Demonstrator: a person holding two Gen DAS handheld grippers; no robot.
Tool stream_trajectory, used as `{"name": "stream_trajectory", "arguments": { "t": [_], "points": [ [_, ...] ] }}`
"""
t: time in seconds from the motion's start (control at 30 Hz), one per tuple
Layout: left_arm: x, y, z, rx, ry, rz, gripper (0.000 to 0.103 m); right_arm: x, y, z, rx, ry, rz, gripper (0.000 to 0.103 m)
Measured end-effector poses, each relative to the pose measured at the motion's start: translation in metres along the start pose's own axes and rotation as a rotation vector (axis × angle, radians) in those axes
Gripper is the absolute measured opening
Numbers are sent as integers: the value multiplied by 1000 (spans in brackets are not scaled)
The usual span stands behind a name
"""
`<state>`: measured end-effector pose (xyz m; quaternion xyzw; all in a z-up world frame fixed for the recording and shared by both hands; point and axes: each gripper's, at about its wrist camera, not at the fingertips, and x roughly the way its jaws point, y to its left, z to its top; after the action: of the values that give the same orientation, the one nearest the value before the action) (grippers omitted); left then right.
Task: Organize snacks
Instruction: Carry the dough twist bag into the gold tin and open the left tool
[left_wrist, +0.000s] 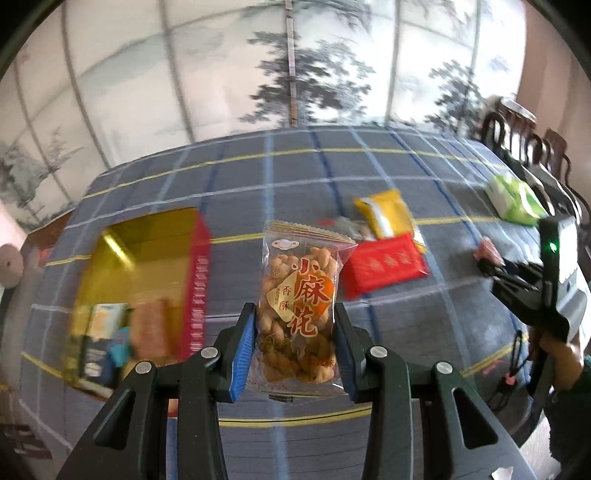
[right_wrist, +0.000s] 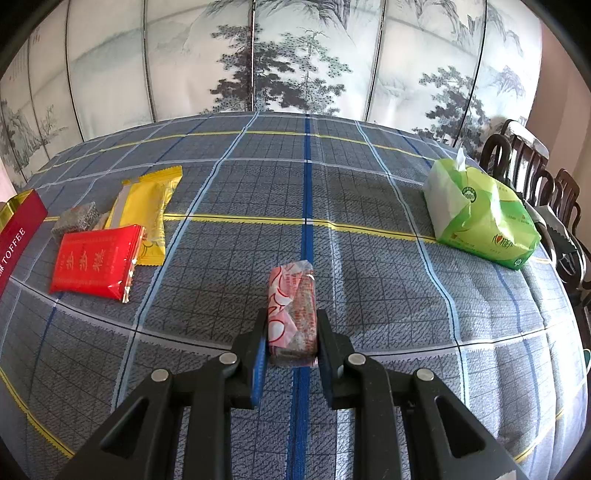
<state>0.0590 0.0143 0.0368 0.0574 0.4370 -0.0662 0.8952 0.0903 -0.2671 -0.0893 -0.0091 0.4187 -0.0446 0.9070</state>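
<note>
Two snacks are in hand at once: the left gripper (left_wrist: 293, 332) has its blue pads pressed against the lower sides of a clear bag of fried dough twists (left_wrist: 301, 306), held upright above the plaid tablecloth (left_wrist: 280, 173), while the right gripper (right_wrist: 291, 338) is closed narrowly on a small pink-wrapped bar (right_wrist: 293, 310), gripping its near end. The twist bag looks light and crinkly, its film probably slippery and its contents brittle, so a gentle squeeze low on the body, not on the sealed edge, seems wise. The pink bar appears firm and compact, and should tolerate a tighter pinch across its sides. To the left sits the red and gold box (left_wrist: 147, 280), open, with a few packets already inside; it is likely the destination. Still lying on the cloth are a red packet (right_wrist: 96, 261), a yellow packet (right_wrist: 149, 210) partly beneath it, and a small grey wrapped piece (right_wrist: 75, 218) just beside them. A green tissue pack (right_wrist: 480, 218) rests well apart.
</note>
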Motion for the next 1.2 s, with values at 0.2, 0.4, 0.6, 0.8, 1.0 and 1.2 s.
{"name": "stream_trajectory", "arguments": {
  "t": [0.2, 0.4, 0.6, 0.8, 1.0, 1.2],
  "points": [
    [-7, 57, 0, -78, -4, 89, 36, 0, 0, 0, 0, 0, -1, 23],
    [-5, 107, -8, -148, 13, 169, 36, 0, 0, 0, 0, 0, -1, 23],
    [7, 140, -21, -194, 49, 225, 36, 0, 1, 0, 0, 0, -2, 23],
    [24, 164, -30, -217, 85, 256, 36, -1, 1, 0, -5, 0, -8, 23],
    [39, 175, -33, -212, 111, 255, 36, -2, 0, 0, -4, 0, -13, 23],
    [51, 178, -38, -221, 136, 252, 36, -1, 1, 0, -8, 0, -20, 23]
  ]
}}
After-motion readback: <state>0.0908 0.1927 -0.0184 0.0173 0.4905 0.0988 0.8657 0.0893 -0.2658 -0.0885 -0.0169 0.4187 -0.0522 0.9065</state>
